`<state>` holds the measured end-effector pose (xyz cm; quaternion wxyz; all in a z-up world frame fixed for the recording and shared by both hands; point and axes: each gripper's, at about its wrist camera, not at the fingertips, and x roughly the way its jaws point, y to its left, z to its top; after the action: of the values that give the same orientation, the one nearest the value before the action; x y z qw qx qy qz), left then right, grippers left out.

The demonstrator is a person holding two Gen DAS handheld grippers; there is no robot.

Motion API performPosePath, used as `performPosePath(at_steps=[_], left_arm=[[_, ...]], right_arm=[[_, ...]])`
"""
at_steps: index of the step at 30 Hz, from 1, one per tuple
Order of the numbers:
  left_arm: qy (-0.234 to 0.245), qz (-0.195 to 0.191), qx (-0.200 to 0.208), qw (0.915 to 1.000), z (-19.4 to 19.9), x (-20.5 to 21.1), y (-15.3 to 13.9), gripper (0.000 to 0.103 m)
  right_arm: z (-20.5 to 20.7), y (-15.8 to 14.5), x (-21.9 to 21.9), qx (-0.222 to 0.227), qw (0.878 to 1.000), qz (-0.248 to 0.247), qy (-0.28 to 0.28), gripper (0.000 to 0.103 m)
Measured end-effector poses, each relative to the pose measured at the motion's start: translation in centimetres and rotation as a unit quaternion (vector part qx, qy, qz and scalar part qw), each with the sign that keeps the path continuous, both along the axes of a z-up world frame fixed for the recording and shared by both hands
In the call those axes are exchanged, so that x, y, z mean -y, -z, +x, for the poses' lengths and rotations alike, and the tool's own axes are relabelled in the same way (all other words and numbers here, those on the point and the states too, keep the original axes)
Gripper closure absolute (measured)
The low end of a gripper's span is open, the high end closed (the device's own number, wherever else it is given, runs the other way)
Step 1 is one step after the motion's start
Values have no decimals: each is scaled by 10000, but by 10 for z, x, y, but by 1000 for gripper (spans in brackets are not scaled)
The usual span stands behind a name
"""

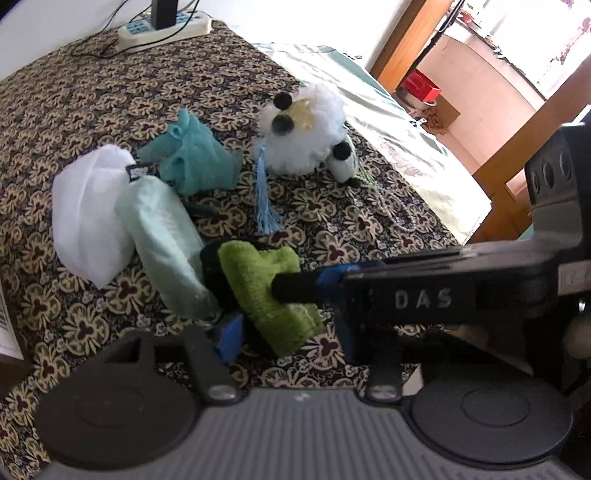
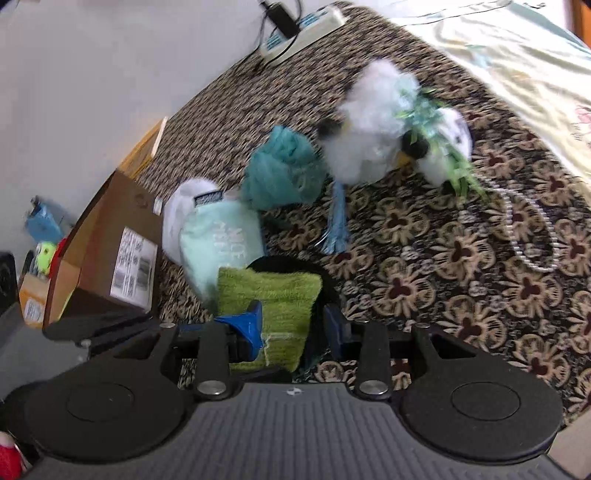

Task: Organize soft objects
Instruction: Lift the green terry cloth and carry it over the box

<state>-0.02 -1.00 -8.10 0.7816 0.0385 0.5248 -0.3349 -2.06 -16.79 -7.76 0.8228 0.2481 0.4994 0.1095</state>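
Observation:
A folded green towel (image 1: 271, 291) (image 2: 271, 295) lies on the patterned cloth, over something black. My left gripper (image 1: 291, 332) is open around the towel. My right gripper (image 2: 293, 325) is open around it too, and one of its fingers crosses the left wrist view and touches the towel. Behind the towel lie a mint rolled pack (image 1: 164, 240) (image 2: 218, 240), a white bundle (image 1: 86, 210) (image 2: 184, 206), a teal mesh sponge (image 1: 195, 155) (image 2: 284, 170) and a fluffy white plush (image 1: 310, 136) (image 2: 373, 133) with a blue tassel (image 1: 264, 195) (image 2: 336, 221).
A power strip (image 1: 162, 31) (image 2: 303, 31) with cables sits at the far edge by the wall. A bead necklace (image 2: 532, 229) (image 1: 399, 210) lies right of the plush. A cardboard box (image 2: 114, 251) stands at the left. Pale bedding (image 1: 369, 103) lies to the right.

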Motion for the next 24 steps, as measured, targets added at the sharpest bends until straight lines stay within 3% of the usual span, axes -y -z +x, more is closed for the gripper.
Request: performPosePath(at_steps=[4,10,14,24], left_arm=[[80,70,181,9998,-3,1,-5,73],[339,-109,667,9971,-18,-6,-31,73],[411,-297,994,9938,-24,-14,-49,73],[45,-684,1573,9852,-23,-60,-85,73]], right_arm=[[2,3,-3,124,9997,56,-182,90],[-7,-20,-10,801,9953,-178,-523,102],[-10,-36,-14,1090,9922,-176,-573,103],[7,-66,-39,1429,9871,211,-693,103]])
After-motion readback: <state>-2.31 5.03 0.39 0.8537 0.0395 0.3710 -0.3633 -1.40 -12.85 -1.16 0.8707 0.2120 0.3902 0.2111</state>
